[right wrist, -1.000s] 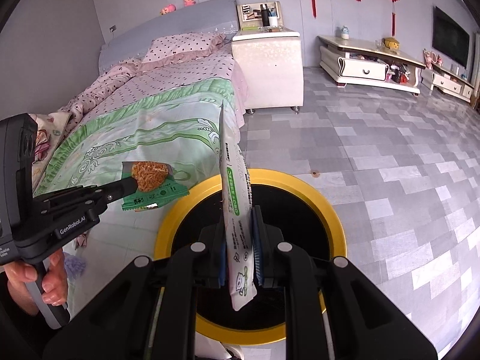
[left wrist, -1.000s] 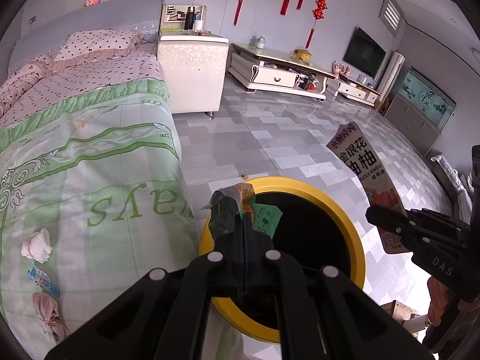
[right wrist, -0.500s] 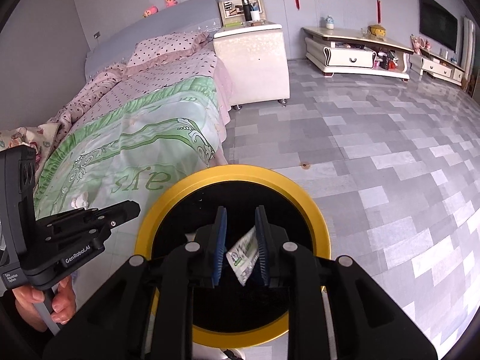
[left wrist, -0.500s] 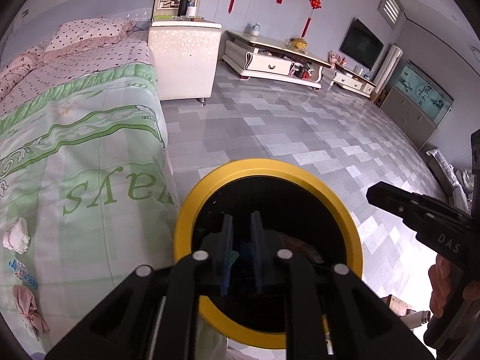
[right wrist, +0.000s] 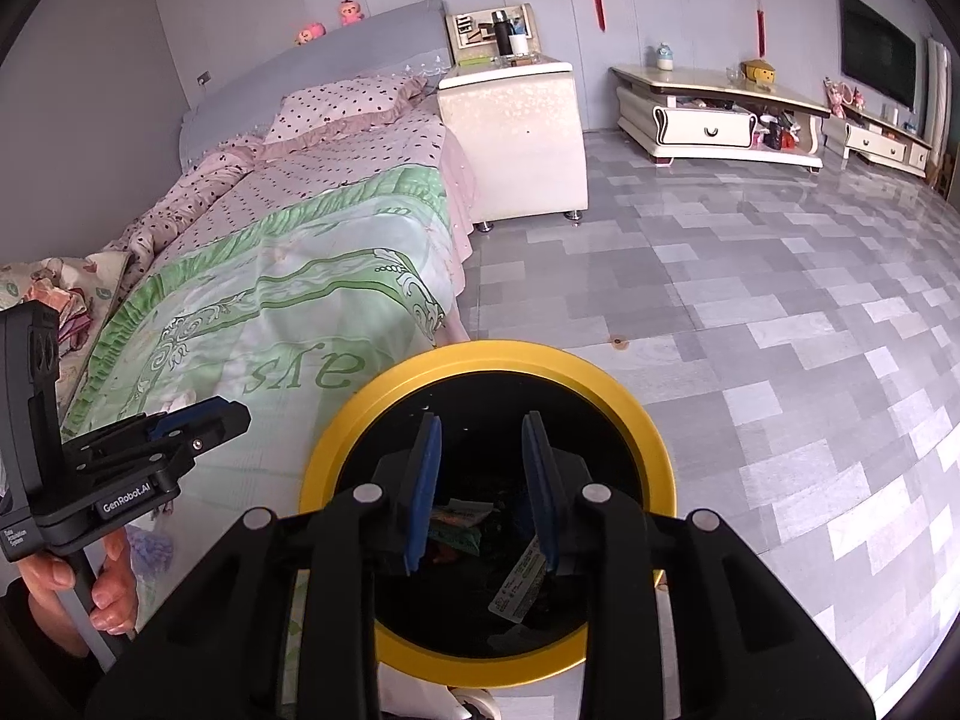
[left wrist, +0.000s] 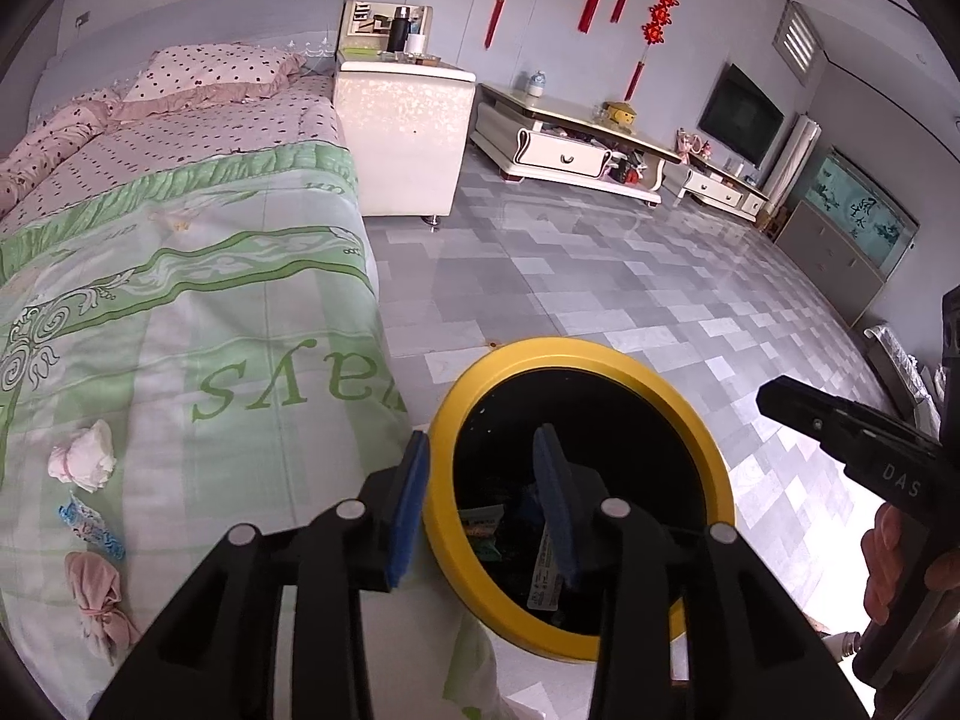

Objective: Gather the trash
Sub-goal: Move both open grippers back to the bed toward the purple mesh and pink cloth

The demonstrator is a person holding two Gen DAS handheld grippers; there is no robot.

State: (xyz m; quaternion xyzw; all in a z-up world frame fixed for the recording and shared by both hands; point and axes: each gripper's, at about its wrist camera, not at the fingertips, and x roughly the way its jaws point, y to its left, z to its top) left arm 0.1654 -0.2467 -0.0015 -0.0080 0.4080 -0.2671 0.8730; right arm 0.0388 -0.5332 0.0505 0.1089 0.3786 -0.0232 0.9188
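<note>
A black trash bin with a yellow rim (left wrist: pixel 711 438) (right wrist: pixel 654 438) stands on the floor beside the bed. Wrappers (right wrist: pixel 459 519) and a white packet (right wrist: pixel 519 579) lie inside it, the packet also showing in the left wrist view (left wrist: pixel 543 576). My left gripper (left wrist: pixel 480 480) is open and empty over the bin's left rim. My right gripper (right wrist: pixel 480 471) is open and empty over the bin's mouth. On the bed lie a crumpled white tissue (left wrist: pixel 84 459), a blue wrapper (left wrist: pixel 90 525) and a pink wad (left wrist: pixel 99 600).
The bed with a green quilt (left wrist: pixel 180 312) (right wrist: pixel 288 300) is to the left. A white nightstand (left wrist: pixel 399 138) stands beyond it. A TV cabinet (left wrist: pixel 570 147) lines the far wall. Grey tiled floor (right wrist: pixel 750 312) spreads to the right.
Both grippers have let go of their trash into the bin and opened. The left gripper shifted left, toward the bed edge.
</note>
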